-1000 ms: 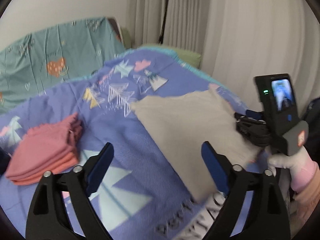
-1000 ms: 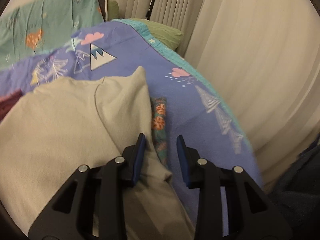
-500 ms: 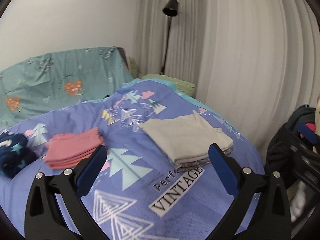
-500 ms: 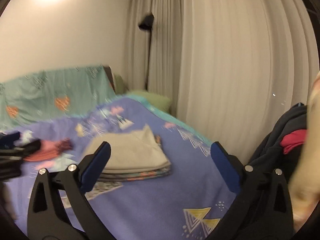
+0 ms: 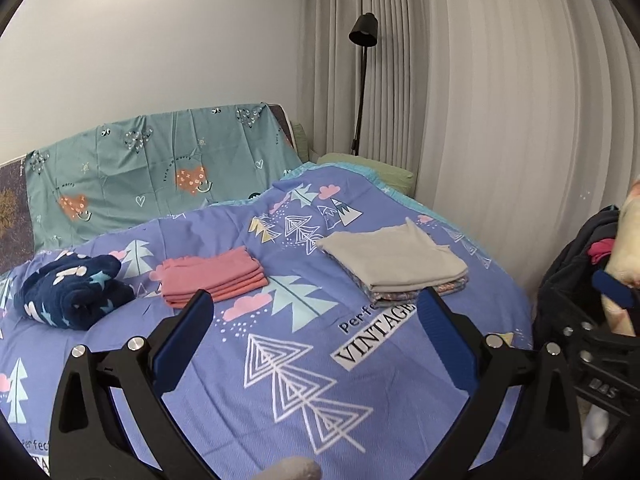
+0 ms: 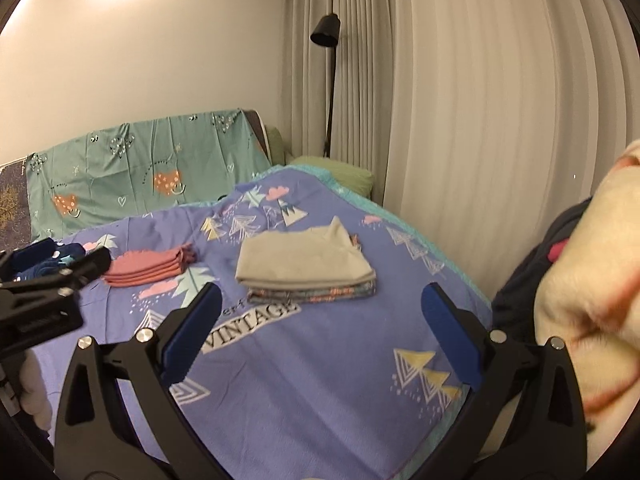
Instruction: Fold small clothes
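A folded beige garment (image 5: 394, 258) (image 6: 300, 260) lies on top of a patterned folded stack on the purple bedspread (image 5: 280, 344). To its left sit a folded pink pile (image 5: 214, 276) (image 6: 150, 266) and a rolled navy star-print piece (image 5: 70, 290). My left gripper (image 5: 314, 312) hangs open over the near part of the bed, well short of the piles, with nothing between its fingers. My right gripper (image 6: 318, 304) is open too, empty, back from the beige stack. A cream-and-orange cloth (image 6: 588, 280) fills the right edge of the right wrist view.
A dark bag or basket of unfolded clothes (image 5: 580, 280) stands off the bed's right side. A teal heart-print sheet (image 5: 152, 172) covers the headboard. A green pillow (image 5: 368, 164), a black floor lamp (image 5: 362, 40) and pale curtains (image 5: 500, 120) line the far right.
The right gripper let go of the beige garment and opened wide. Both grippers pulled back and rose from the bed, so the whole bed and all piles now show.
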`<state>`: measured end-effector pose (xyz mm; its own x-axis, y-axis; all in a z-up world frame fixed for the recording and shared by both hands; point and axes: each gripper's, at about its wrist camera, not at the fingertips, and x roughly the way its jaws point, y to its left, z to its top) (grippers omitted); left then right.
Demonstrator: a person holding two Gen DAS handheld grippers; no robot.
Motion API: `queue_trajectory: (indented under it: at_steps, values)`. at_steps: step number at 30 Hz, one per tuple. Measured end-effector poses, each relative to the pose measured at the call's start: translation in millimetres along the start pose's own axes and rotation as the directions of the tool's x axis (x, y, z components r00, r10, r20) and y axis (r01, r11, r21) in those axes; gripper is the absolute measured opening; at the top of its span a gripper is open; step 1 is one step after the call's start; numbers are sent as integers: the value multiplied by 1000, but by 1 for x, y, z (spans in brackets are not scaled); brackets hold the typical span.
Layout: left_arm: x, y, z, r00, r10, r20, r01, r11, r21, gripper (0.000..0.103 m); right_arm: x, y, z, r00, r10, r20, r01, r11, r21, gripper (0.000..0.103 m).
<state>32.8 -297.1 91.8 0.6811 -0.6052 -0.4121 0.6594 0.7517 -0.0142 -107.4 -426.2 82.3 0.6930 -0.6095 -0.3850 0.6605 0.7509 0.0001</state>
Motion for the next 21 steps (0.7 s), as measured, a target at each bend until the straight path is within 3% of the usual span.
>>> queue_trajectory:
  at_steps: [7,12,21]
  values:
    - [-20,17,-16,996,-71,-45,70,997,-26,102,-14,8,-11,998,-47,-29,47,999,11,101]
    - [-32,16,-33,979,-174,-105,172,985,-20,102,-15,14,-22,994,-57,-92,58,998,12,101]
    - [-54,18,-46,974,-201,-101,202,979,-6,102,-36,27,-24,994,-78,-77,78,997,-7,101]
